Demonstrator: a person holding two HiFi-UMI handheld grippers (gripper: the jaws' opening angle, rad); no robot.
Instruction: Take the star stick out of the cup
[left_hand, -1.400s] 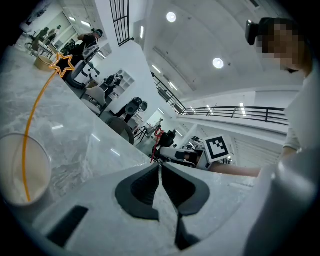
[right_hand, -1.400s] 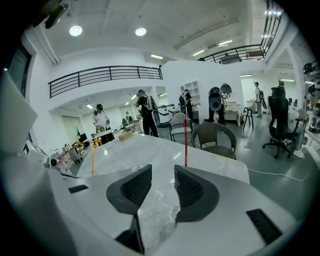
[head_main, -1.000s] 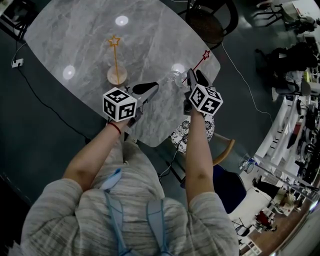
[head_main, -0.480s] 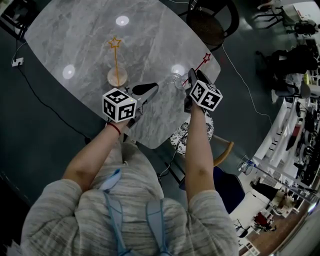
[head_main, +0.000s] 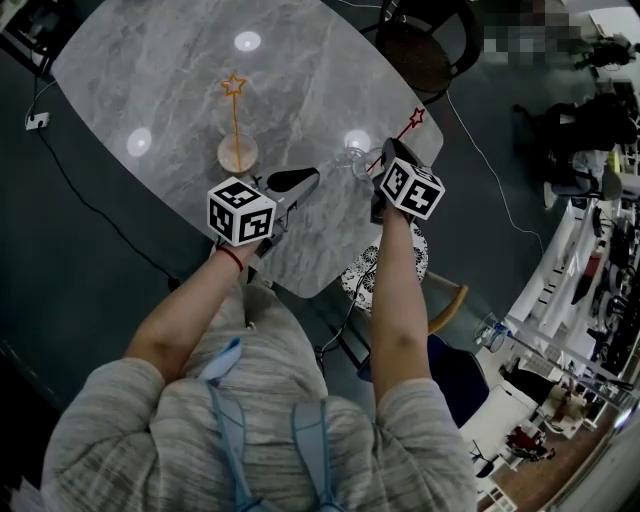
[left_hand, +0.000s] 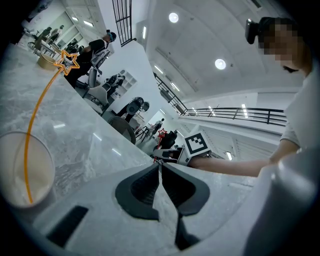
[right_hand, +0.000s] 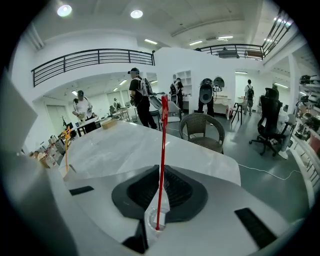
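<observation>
Right gripper (right_hand: 161, 172) grasps the red star stick (right_hand: 163, 130), its foot apparently in the clear cup (head_main: 352, 158) near the worktop (head_main: 300, 90) edge. Left gripper (left_hand: 160, 167) is clenched, empty. Advise lifting straight along the stick, lest the cup tip.

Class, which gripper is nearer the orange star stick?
Left. The left gripper sits just right of the orange star stick; the right gripper is farther right, clamping the red star stick.

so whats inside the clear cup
Only the lower end of the red star stick stands in the clear cup; the right gripper is shut on the stick. The jaws hide part of the cup.
</observation>
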